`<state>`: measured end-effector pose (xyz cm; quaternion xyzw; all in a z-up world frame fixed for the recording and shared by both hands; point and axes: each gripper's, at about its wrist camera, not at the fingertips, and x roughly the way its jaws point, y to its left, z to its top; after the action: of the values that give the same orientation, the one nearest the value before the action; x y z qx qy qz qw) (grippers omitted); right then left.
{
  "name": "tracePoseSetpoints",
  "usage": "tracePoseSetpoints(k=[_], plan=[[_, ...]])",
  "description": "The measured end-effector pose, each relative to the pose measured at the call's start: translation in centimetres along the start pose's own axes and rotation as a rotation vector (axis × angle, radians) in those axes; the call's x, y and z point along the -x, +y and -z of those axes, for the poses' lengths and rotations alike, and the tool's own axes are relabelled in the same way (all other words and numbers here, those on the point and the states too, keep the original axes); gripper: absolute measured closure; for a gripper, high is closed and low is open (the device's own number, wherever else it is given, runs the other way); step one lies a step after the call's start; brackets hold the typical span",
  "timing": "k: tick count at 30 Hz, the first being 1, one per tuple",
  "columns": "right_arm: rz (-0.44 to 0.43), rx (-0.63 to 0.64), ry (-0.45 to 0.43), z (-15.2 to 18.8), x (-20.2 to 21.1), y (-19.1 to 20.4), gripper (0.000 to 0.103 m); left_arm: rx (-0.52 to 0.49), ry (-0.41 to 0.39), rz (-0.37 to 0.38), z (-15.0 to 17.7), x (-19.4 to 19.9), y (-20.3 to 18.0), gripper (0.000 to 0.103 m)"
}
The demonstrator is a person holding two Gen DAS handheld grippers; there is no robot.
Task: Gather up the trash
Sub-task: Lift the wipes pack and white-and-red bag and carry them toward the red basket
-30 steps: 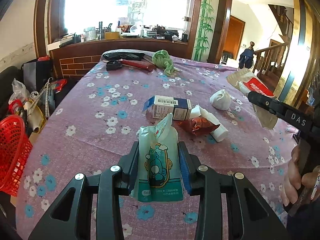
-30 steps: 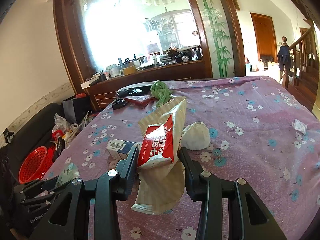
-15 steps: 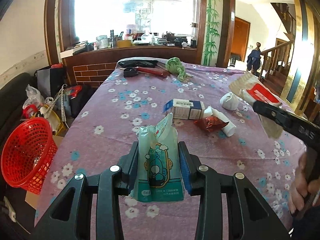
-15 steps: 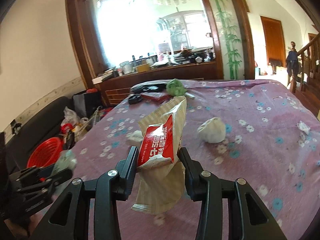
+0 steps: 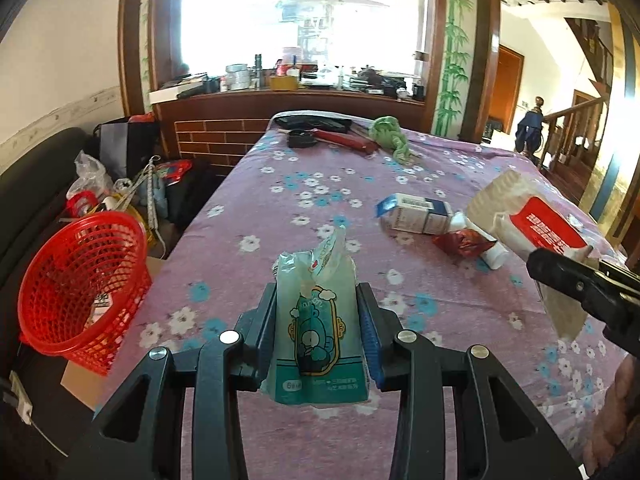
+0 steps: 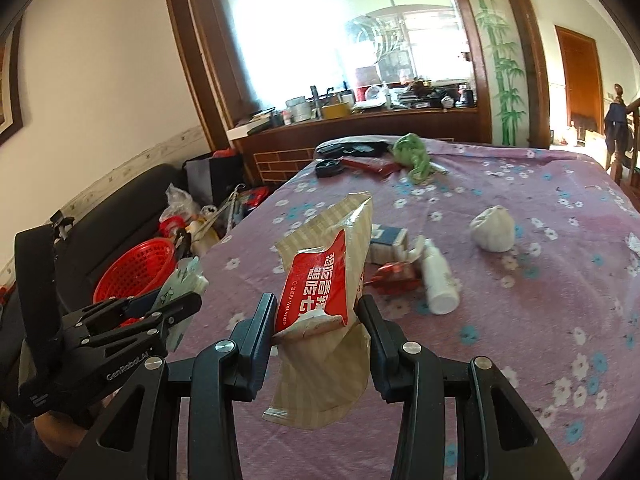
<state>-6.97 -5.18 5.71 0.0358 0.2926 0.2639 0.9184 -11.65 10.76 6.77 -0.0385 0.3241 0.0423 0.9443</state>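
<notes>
A green pouch (image 5: pixel 316 332) is clamped in the left gripper (image 5: pixel 316 344), a red wipes pack (image 6: pixel 320 292) in the right gripper (image 6: pixel 320 344), both over the table's (image 5: pixel 248 216) near-left edge, beside a red basket (image 5: pixel 76 280).

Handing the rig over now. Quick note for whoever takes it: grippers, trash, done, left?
Left gripper: shut on a teal cartoon-print plastic pouch, above the table's near left part.
Right gripper: shut on a beige striped wet-wipe pack with a red label.
Red mesh plastic basket: off the table's left edge, some scraps inside.
Done: both pieces picked up, neither dropped in yet.
Left on the purple floral tablecloth: blue-and-white carton, crumpled red wrapper, white plastic bottle, white crumpled wad.
</notes>
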Motion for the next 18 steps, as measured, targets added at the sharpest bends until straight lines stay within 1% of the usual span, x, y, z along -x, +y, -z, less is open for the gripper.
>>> tracePoseSetpoints(k=[6,18], plan=[[-0.013,0.028,0.02,0.2,-0.5,1.6,0.058,0.018,-0.009,-0.039,0.3,0.3,1.8,0.067],[-0.035,0.066,0.052,0.1,-1.8,4.0,0.058,0.033,-0.019,-0.065,0.8,0.8,3.5,0.067]])
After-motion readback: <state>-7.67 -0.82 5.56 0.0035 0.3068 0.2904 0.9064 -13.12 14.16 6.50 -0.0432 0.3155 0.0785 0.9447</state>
